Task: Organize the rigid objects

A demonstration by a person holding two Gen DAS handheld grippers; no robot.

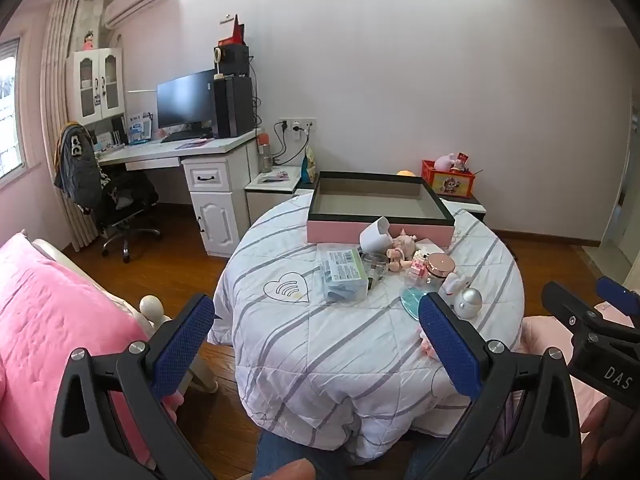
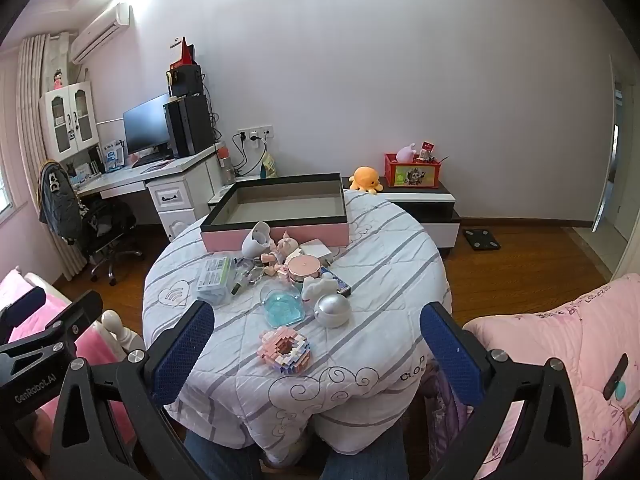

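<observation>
Donut-shaped block toy (image 2: pixel 285 350) lies nearest on the table (image 2: pixel 380 280) — straight ahead between the right claw (image 2: pixel 318 344) pads; both claws gape, empty — left claw (image 1: pixel 318 344) farther off.

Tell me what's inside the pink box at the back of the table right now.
The pink box looks empty: bare grey floor and inner walls show in both views. Its near wall hides the strip of floor closest to us, so that strip cannot be checked.
</observation>
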